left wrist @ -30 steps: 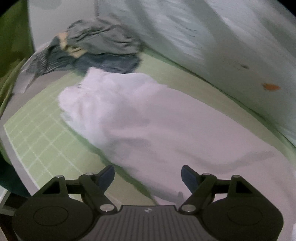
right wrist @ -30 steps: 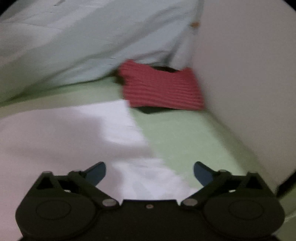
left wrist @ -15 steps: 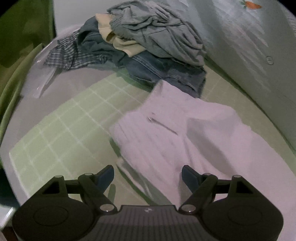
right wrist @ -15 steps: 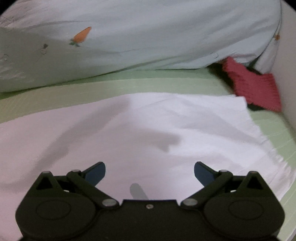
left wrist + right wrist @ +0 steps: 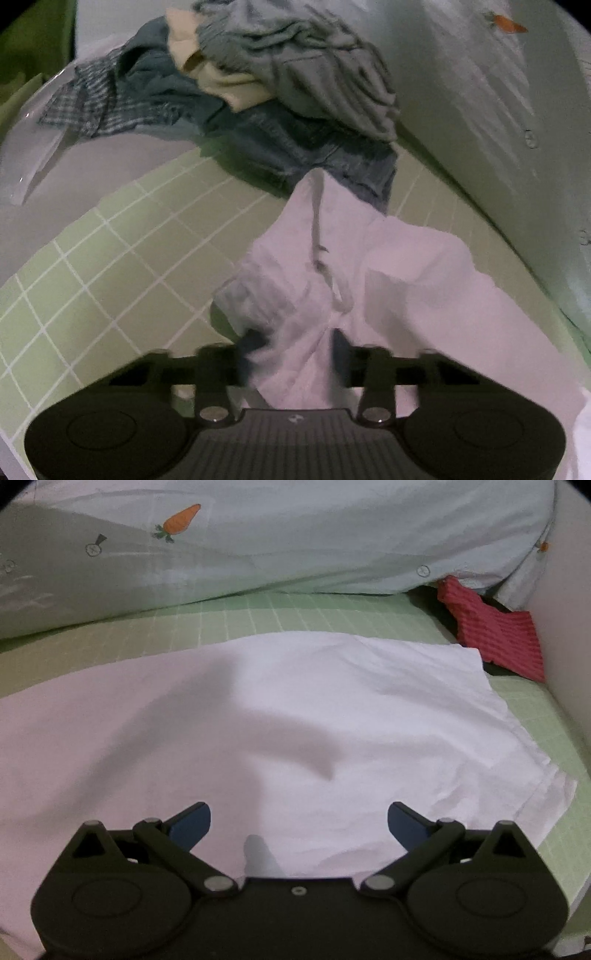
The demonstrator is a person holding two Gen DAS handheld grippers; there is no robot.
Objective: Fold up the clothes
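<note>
A white garment (image 5: 388, 280) lies on a green checked bed sheet (image 5: 110, 280). Its bunched collar end rises between the fingers of my left gripper (image 5: 295, 345), which is closing on the cloth; the fingers are blurred. In the right wrist view the same white garment (image 5: 295, 709) lies spread flat. My right gripper (image 5: 299, 821) hovers open just above its near edge and holds nothing.
A pile of grey, denim, cream and checked clothes (image 5: 266, 96) lies behind the white garment. A pale pillow with a carrot print (image 5: 258, 542) runs along the far side. A folded red striped garment (image 5: 495, 631) sits at the right by a wall (image 5: 569, 627).
My left gripper moved onto the bunched end of the white garment and its fingers closed in on the cloth. My right gripper swung left over the flat cloth and stayed open.
</note>
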